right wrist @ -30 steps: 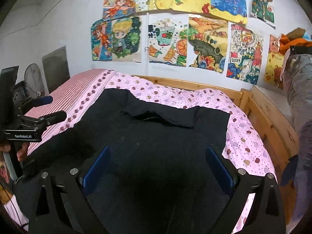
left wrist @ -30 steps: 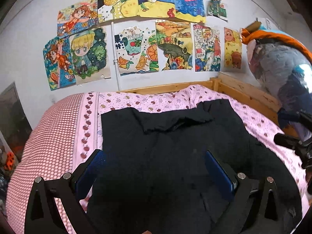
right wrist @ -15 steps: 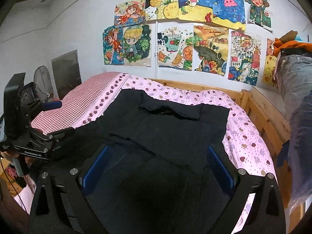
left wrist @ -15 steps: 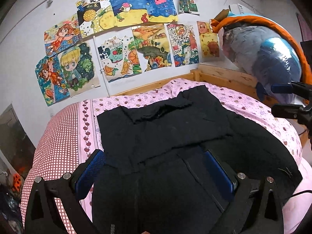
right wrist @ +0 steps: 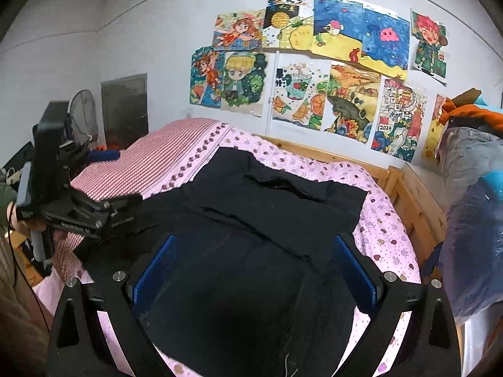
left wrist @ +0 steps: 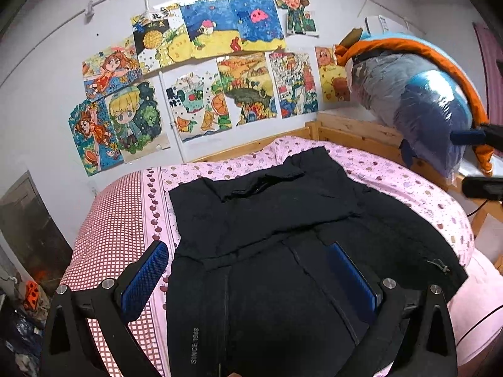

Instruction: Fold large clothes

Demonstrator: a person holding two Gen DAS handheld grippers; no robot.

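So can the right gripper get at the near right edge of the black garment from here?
Probably yes: the right gripper is open above the black garment, and nothing lies between its fingers and that edge on the pink bedspread.

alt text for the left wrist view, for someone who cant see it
A large black garment lies spread on a pink dotted bedspread, its far part folded over into a second layer. The left tongs hang open above its near part, blue pads wide apart and holding nothing. Colourful drawings cover the white wall behind the wooden bed frame.
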